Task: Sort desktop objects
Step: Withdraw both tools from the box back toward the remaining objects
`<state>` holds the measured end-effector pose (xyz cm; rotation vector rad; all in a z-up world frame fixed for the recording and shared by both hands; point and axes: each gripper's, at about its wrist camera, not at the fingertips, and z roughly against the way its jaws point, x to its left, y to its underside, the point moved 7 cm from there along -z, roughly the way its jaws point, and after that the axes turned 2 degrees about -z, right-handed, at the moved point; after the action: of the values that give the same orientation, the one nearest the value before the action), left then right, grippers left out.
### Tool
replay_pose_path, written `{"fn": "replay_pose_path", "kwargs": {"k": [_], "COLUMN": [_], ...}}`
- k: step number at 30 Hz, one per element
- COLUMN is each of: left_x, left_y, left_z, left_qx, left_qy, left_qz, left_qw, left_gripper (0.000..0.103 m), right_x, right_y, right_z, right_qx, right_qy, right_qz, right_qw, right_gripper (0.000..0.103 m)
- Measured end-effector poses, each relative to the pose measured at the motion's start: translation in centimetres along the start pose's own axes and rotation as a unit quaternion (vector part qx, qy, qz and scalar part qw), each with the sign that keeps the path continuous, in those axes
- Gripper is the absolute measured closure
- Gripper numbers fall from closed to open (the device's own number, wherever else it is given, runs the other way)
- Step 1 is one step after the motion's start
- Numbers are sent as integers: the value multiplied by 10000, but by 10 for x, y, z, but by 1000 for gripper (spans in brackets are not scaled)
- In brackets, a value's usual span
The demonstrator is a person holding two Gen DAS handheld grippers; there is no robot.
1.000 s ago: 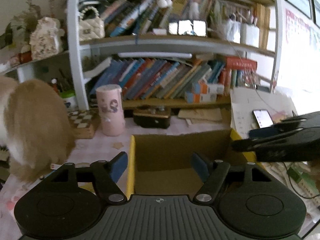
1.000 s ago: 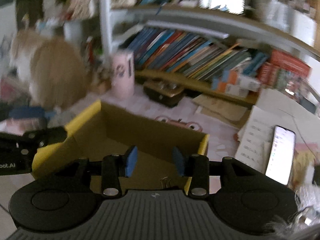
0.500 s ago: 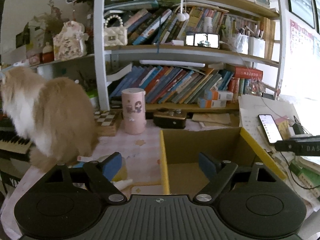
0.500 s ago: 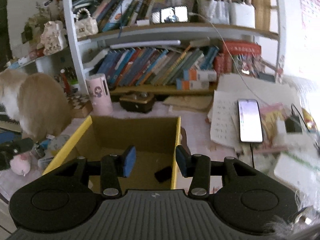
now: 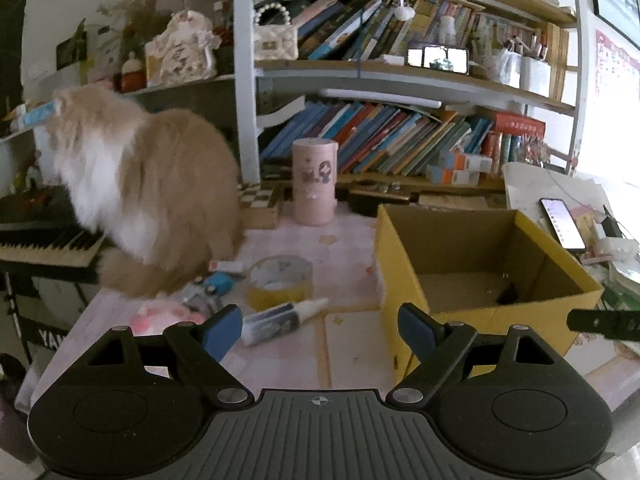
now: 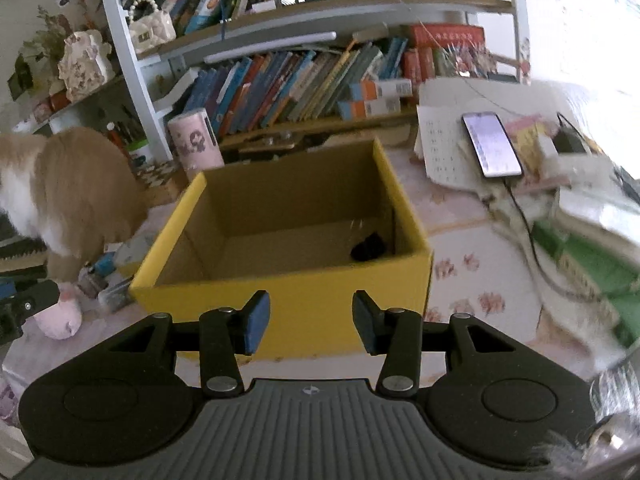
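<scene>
A yellow cardboard box (image 5: 400,264) (image 6: 280,292) stands open on the pink desk mat, with a small dark object (image 6: 367,249) lying in its far right corner. Left of the box lie a glue bottle (image 5: 280,316), a roll of tape (image 5: 280,280), a blue item (image 5: 218,283) and a pink plush (image 6: 60,316). My left gripper (image 5: 320,330) is open and empty, low over the mat near the glue bottle. My right gripper (image 6: 308,322) hangs in front of the box's near wall; its jaws are opening with nothing between them.
A fluffy tan and white cat (image 5: 148,192) sits on the desk's left side by a keyboard (image 5: 44,240). A pink cylinder (image 5: 314,182) stands before the bookshelf (image 5: 400,80). A phone (image 6: 490,144), papers and cables crowd the right side.
Both views pulled back from the box, which sat right under the fingers before. The left gripper shifted left and opened wider, bringing glue and tape into view. The right gripper's jaws spread slightly.
</scene>
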<state>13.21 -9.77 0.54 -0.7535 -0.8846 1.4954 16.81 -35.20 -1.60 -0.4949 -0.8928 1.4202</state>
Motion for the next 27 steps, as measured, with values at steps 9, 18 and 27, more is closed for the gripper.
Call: {"fn": "replay_pose_path", "kwargs": {"k": [9, 18, 27], "left_x": [36, 68, 88], "left_y": [29, 55, 73], "left_z": [20, 36, 49], "left_qx": [65, 213, 327], "left_qy": [-68, -63, 100], "left_qz": [-96, -220, -452], "left_qw": [9999, 9995, 9984], "left_gripper": [15, 15, 14], "right_x": [45, 90, 139], "right_y": [52, 84, 117], "right_z": [14, 22, 29], "right_qx": [118, 108, 202], "right_qy": [344, 522, 326], "right_qz": [51, 485, 725], "right_qw": [9993, 9974, 9966], "right_gripper": [52, 50, 48]}}
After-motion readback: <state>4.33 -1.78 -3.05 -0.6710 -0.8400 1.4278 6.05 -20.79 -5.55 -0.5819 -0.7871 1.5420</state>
